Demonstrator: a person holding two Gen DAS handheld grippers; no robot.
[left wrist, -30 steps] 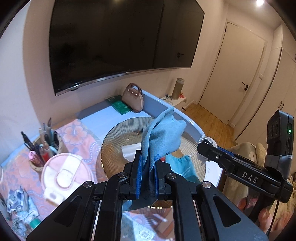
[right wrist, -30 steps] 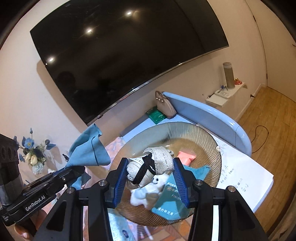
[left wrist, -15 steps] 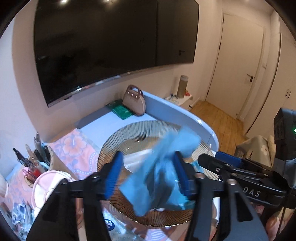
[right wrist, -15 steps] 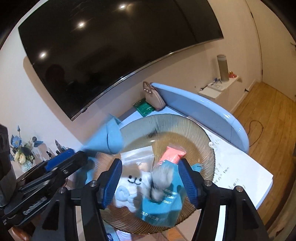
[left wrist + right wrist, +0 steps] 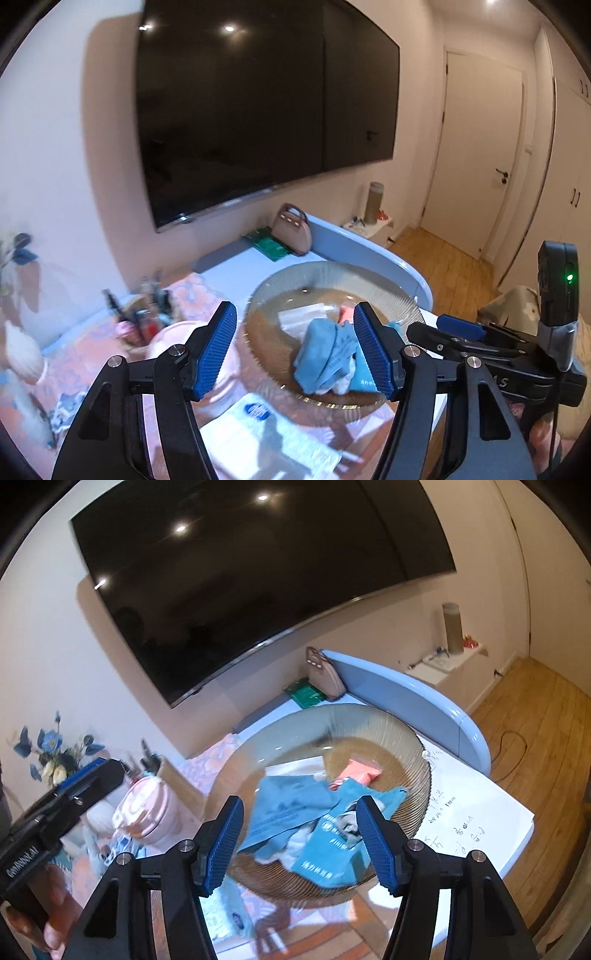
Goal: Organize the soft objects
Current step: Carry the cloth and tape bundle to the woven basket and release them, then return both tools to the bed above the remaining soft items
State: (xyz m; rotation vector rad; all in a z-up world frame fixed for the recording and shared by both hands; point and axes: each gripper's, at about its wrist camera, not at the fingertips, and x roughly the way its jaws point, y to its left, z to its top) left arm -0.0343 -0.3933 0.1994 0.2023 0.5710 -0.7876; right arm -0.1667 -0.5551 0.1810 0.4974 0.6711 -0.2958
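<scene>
- The left gripper (image 5: 295, 349) is seen with its blue ribbed pads standing well apart; nothing is held between them.
- The right gripper (image 5: 299, 840) is likewise spread wide, and nothing is gripped by its pads.
- Beyond the fingers of both grippers, a ribbed amber glass bowl (image 5: 402, 734) is seen on the table, with the soft things heaped in its near half.
- A light blue cloth (image 5: 319, 352) is seen lying crumpled in the bowl, free of both grippers; in the right wrist view it (image 5: 288, 808) is draped across the left of the heap.
- A teal pouch with white print (image 5: 332, 853) is laid at the near rim of the bowl, just beside the cloth, with something white and grey partly buried between them; what that is cannot be told.
- An orange packet (image 5: 360, 770) and a clear plastic bag (image 5: 303, 317) are seen farther back in the bowl.
- To the left of the bowl, a pink lidded cup (image 5: 146, 812) and a pen holder (image 5: 142, 314) are blurred.
- Behind the bowl, a small pink handbag (image 5: 291, 229) is stood by a green book (image 5: 271, 245).
- A large dark television (image 5: 258, 579) is mounted on the wall at the far end.
</scene>
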